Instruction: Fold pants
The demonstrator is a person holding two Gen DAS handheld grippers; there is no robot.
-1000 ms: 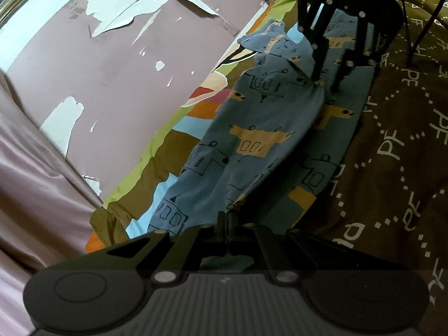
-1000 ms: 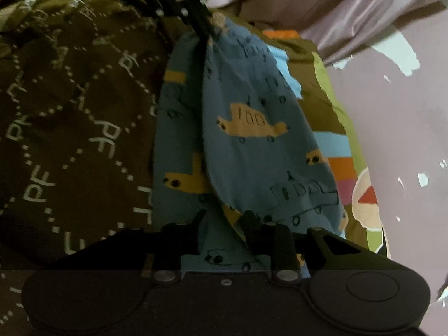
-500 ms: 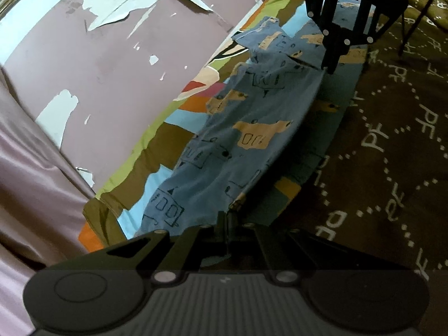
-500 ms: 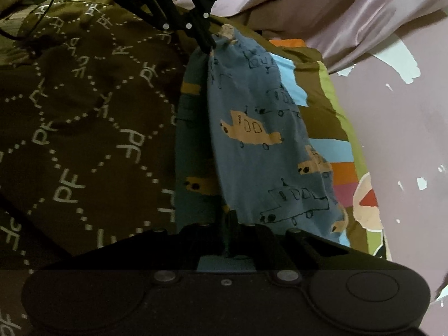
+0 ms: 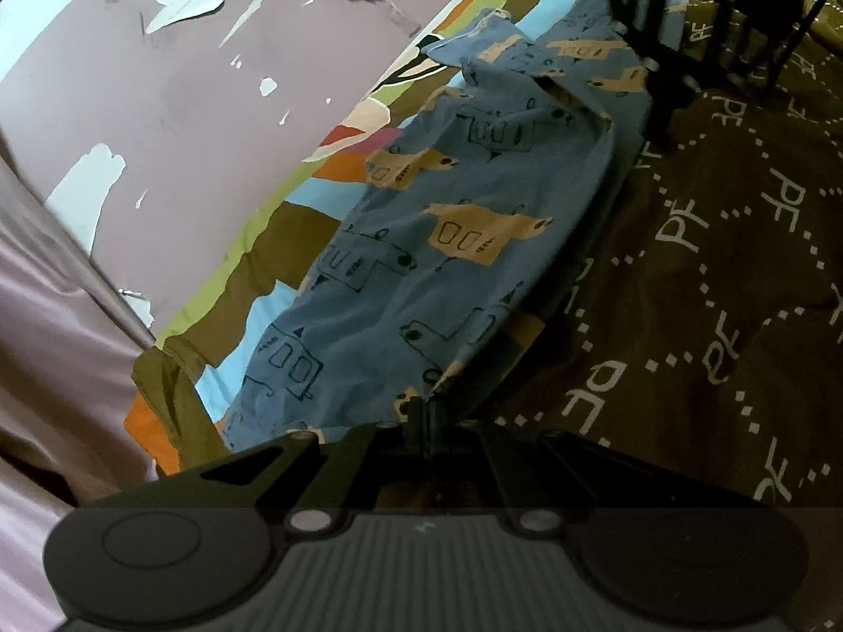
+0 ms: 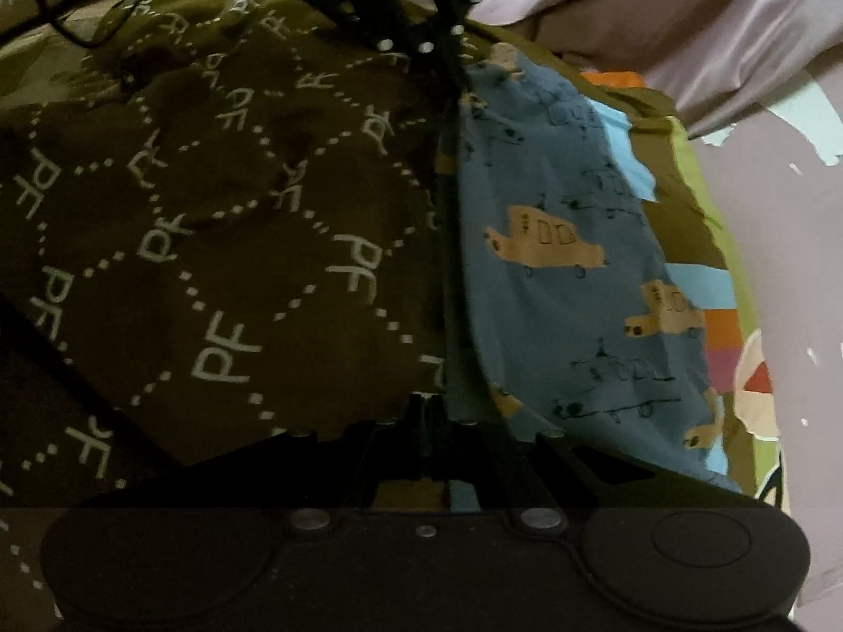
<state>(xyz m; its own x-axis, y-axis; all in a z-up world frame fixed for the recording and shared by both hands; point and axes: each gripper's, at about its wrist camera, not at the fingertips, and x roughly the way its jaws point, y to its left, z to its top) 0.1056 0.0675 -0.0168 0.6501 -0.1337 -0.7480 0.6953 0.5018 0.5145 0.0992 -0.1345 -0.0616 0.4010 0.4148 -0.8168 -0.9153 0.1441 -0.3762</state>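
Brown bedspread (image 5: 685, 274), pants (image 5: 448, 242) edge w/ gripper-hidden hem

You can read white "PF" lettering repeated across the brown blanket (image 6: 221, 242), from nine to six o'clock in the right wrist view; nothing else is legible.

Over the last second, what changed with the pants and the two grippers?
The pants were carried sideways off the brown blanket toward the colourful sheet, covering the layer that lay beneath. The right gripper closed on the edge. The left gripper stayed shut on its end.
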